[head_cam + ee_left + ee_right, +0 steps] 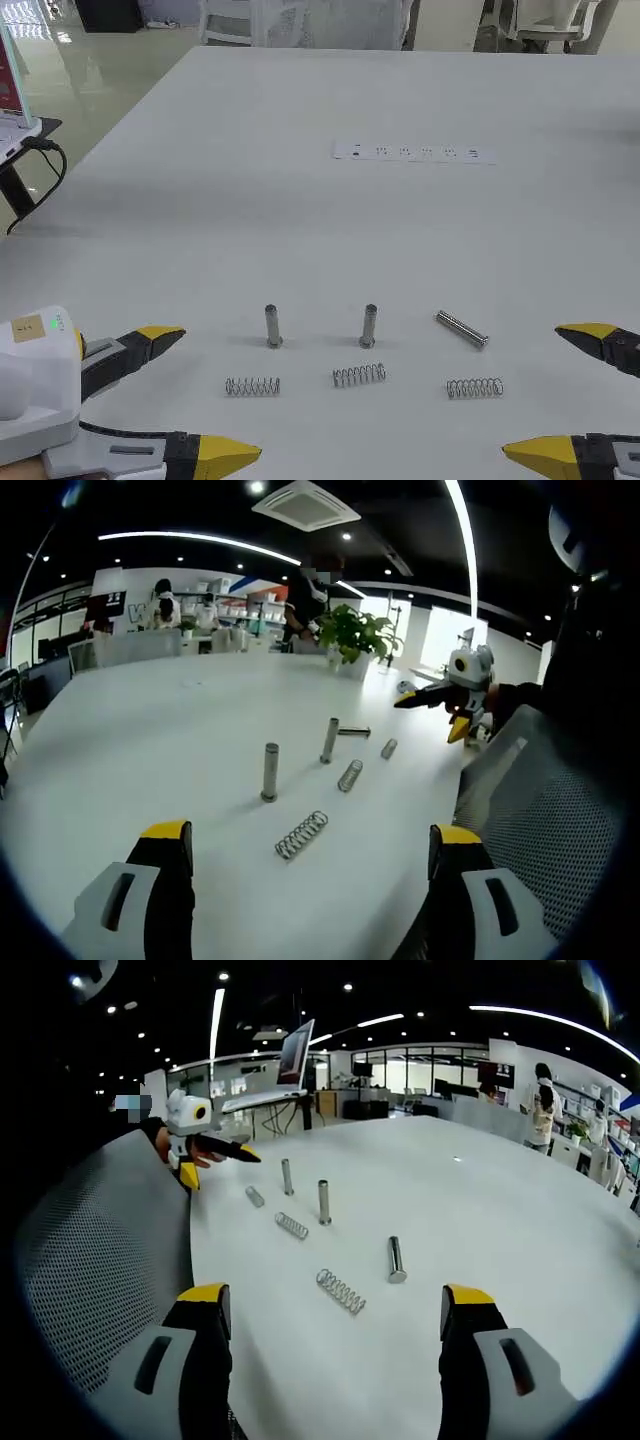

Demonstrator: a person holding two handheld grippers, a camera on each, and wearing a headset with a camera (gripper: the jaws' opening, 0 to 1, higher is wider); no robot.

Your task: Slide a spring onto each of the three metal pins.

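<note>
Springs [359,375] lie by three pins [368,326]; two stand, one lies flat. Left gripper [205,395] and right gripper [545,392] gape wide, empty. A power strip [413,152] sits far behind.

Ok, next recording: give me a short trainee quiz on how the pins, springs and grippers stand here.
1. True or false: all three metal pins stand upright on the table.
2. How many springs already sit on a pin? A) none B) one C) three
3. Fill in: the right gripper has its jaws ___.
Key: 1 false, the right pin lies on its side. 2 A, all three springs lie on the table in front of the pins. 3 open.
</note>
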